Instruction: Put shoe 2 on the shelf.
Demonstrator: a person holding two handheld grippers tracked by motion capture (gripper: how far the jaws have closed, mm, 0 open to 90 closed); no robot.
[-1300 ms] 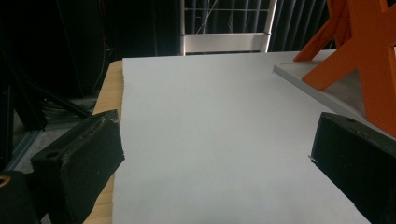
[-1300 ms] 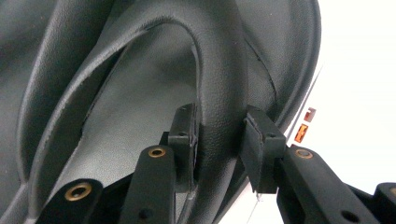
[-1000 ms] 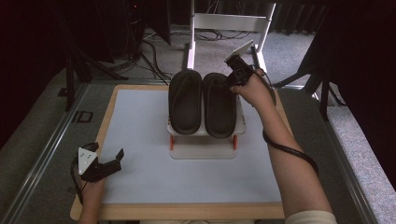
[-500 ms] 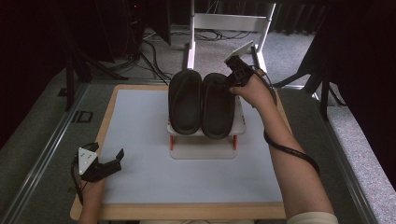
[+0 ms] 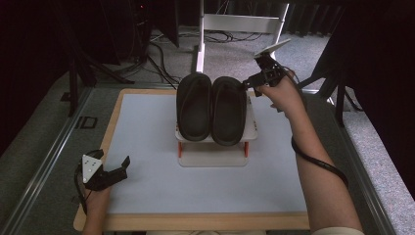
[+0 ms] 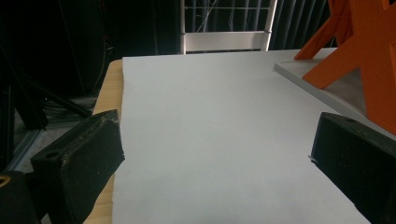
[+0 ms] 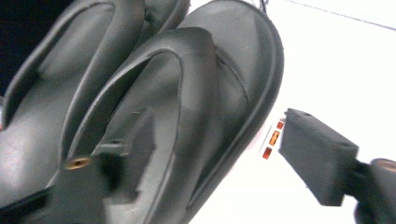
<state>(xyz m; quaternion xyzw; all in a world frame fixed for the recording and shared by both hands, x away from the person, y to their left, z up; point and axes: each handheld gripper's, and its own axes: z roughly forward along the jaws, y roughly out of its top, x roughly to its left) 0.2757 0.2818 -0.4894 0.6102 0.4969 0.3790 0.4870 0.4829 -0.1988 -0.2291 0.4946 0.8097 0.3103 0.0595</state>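
High view: where the two black sandals sit side by side on the white stand (image 5: pixel 215 147) in the middle of the desk (image 5: pixel 147 186), the right tongs (image 5: pixel 249 84) reach the far right edge of the right sandal (image 5: pixel 228 110), beside the left sandal (image 5: pixel 194 105).
High view, left tongs (image 5: pixel 122 166): low at the desk's near left corner, jaws apart, grasping nothing, well apart from the stand.
Left gripper view: the left tongs (image 6: pixel 215 154) are released, both black jaws wide apart over the bare white desk (image 6: pixel 210 116); an orange stand leg (image 6: pixel 359 51) rises at the right.
Right gripper view: the right tongs (image 7: pixel 205 158) are spread; one jaw lies inside the right sandal (image 7: pixel 196 93), the other outside its rim, not yet clenched. The left sandal (image 7: pixel 60 79) lies just beside.
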